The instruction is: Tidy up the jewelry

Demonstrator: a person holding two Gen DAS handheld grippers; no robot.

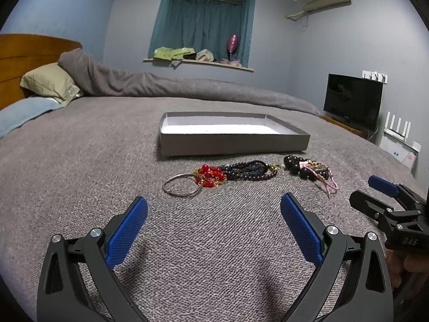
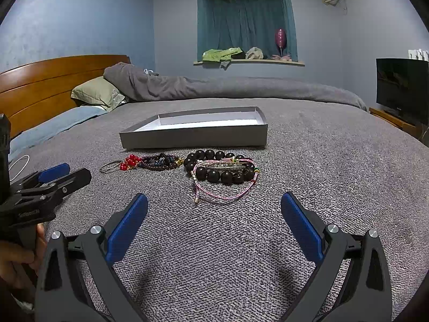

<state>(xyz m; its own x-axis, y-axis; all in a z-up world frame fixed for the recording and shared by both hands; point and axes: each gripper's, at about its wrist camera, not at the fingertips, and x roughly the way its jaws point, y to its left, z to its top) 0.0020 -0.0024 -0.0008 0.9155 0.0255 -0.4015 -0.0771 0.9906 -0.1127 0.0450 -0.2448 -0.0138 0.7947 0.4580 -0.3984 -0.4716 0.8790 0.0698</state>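
Note:
A shallow grey box with a white inside lies open on the grey bedspread. In front of it lie a silver bangle, a red bead bracelet, a dark small-bead strand, a black large-bead bracelet and a pink cord bracelet. My left gripper is open and empty, short of the bangle. My right gripper is open and empty, short of the pink cord.
A bunched grey duvet and pillows lie at the far side by the wooden headboard. A TV stands right of the bed. A white cable lies at the left.

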